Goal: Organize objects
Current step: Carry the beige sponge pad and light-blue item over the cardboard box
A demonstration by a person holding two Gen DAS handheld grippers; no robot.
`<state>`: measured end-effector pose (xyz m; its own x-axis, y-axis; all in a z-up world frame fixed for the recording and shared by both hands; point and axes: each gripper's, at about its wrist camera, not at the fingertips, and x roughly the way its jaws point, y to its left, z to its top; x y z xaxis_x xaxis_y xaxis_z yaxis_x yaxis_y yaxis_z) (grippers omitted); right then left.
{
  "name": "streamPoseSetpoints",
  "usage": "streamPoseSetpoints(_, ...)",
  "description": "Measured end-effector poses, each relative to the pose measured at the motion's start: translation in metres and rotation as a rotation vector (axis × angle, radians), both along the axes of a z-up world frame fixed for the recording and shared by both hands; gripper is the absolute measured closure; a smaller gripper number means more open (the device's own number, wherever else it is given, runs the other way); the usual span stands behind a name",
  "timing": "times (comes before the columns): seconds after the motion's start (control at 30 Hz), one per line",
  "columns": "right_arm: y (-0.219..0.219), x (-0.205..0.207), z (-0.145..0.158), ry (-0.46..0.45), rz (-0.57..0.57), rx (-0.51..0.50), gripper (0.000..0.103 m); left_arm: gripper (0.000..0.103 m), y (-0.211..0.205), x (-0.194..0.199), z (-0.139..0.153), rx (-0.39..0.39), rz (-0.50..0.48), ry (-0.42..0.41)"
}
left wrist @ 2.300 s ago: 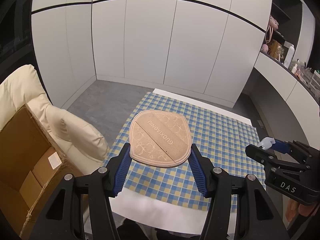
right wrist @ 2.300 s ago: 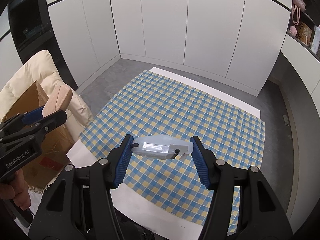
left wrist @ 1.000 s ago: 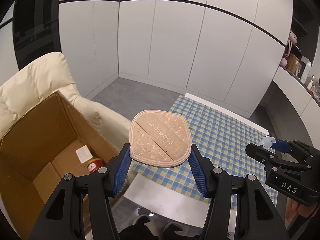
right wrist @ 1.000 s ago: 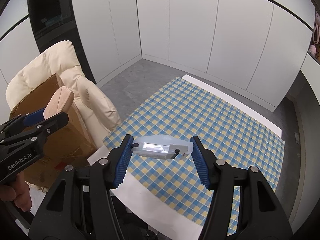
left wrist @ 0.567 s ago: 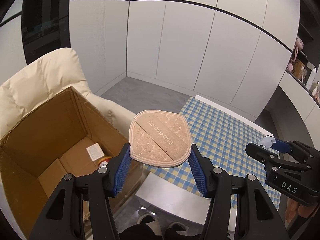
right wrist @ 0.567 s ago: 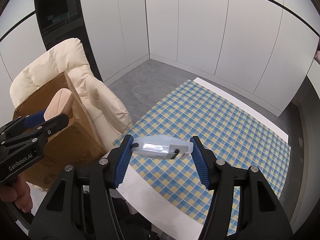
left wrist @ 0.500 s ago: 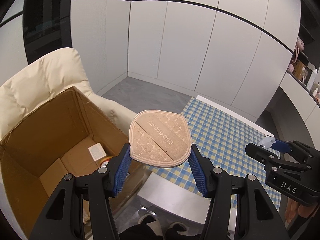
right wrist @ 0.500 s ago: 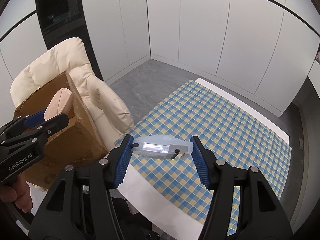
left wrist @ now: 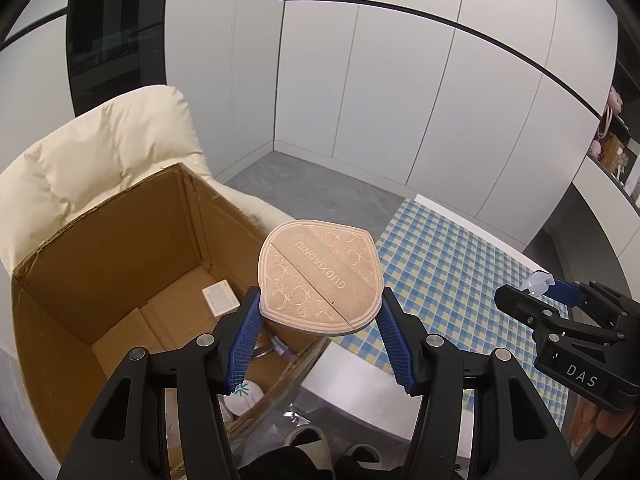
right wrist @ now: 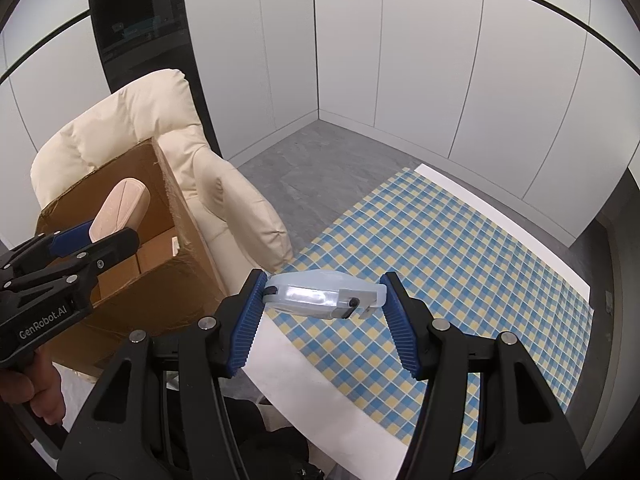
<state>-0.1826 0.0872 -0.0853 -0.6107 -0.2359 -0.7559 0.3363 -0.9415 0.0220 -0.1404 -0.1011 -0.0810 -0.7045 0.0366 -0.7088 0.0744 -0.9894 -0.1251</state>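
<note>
My left gripper (left wrist: 320, 316) is shut on a flat beige pad (left wrist: 318, 278) printed "GUOXIAONIU" and holds it over the right edge of an open cardboard box (left wrist: 108, 240). The pad also shows in the right wrist view (right wrist: 120, 204) above the box (right wrist: 168, 280). My right gripper (right wrist: 324, 300) is shut on a translucent white plastic case (right wrist: 320, 292), in the air over the table's near left corner. In the left wrist view the right gripper (left wrist: 560, 300) is at the far right.
The box sits on a cream armchair (left wrist: 100, 144) left of the table (right wrist: 320, 392), which carries a blue and yellow checked cloth (right wrist: 440, 248). Inside the box lie a small white carton (left wrist: 220, 298) and a white round lid (left wrist: 244, 394). White cabinet walls stand behind.
Both grippers have swung left from over the checked cloth toward the box, each still holding its object. The box's inside has come into the left wrist view.
</note>
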Motion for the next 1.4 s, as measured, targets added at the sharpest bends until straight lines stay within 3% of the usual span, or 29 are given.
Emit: streamPoseSetpoints(1.4,-0.089,0.014,0.009,0.047,0.167,-0.027,0.042,0.045,-0.081,0.036,-0.001,0.004,0.167,-0.038)
